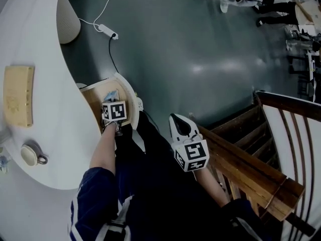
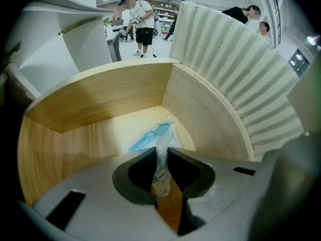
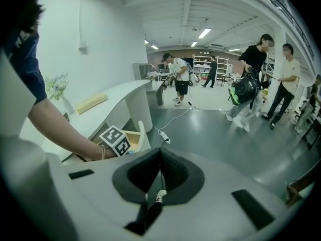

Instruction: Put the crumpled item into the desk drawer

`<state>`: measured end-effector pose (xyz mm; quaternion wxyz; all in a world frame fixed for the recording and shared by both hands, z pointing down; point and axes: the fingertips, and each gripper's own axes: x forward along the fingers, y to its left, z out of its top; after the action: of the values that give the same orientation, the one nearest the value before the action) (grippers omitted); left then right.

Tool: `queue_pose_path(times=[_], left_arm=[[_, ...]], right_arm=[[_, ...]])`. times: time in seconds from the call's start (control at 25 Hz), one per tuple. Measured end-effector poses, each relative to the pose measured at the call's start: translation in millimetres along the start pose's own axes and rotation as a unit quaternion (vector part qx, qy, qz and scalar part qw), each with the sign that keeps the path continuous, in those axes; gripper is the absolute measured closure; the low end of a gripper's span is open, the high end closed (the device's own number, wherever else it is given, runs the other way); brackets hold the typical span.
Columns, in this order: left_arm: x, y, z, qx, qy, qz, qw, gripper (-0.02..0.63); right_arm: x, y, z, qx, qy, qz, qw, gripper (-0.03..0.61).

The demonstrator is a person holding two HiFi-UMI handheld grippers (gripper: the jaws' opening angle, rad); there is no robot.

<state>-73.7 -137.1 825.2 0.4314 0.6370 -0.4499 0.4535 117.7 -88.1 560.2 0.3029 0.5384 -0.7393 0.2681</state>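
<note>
The left gripper (image 1: pixel 113 104) points steeply down into the open light wooden drawer (image 2: pixel 100 99) with its curved, ribbed white front, which stands pulled out from the inner curved edge of the white curved desk (image 1: pixel 45 44). In the left gripper view its dark pads stand only narrowly apart and pinch a white strip of the crumpled white-and-blue wrapper (image 2: pixel 150 137). The wrapper's blue end spreads on the drawer floor beyond the tips, towards the corner where the straight wooden wall meets the curved one. In the head view the wrapper shows as a small pale scrap just beyond the gripper's marker cube, inside the drawer.

The right gripper (image 1: pixel 176 118) hangs over the person's dark-clothed lap, well apart from the drawer, and tilts down towards the dark grey floor. In the right gripper view its pads meet along a thin line, with nothing between them.

On the desk, a flat pale-yellow rectangular block (image 1: pixel 19 95) lies near the left edge, and a round cream object with a small handle (image 1: pixel 31 154) sits nearer the person. A white power strip (image 1: pixel 108 30) with its cable lies on the floor beyond the drawer. A brown wooden slatted frame (image 1: pixel 251 164) stands just right of the right gripper. Several people stand far across the room.
</note>
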Motion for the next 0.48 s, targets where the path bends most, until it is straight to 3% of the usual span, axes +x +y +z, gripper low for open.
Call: queue_pose_path(times=[0.28, 0.48], left_arm=[[-16, -10, 3, 0.02, -0.004, 0.001, 0.9998, 0.503], [-40, -19, 10, 0.011, -0.019, -0.011, 0.9997, 0.48]], right_arm=[[1, 7, 6, -0.006, -0.01, 0.015, 1.0, 0.571], [1, 10, 15, -0.006, -0.024, 0.024, 0.999, 0.571]])
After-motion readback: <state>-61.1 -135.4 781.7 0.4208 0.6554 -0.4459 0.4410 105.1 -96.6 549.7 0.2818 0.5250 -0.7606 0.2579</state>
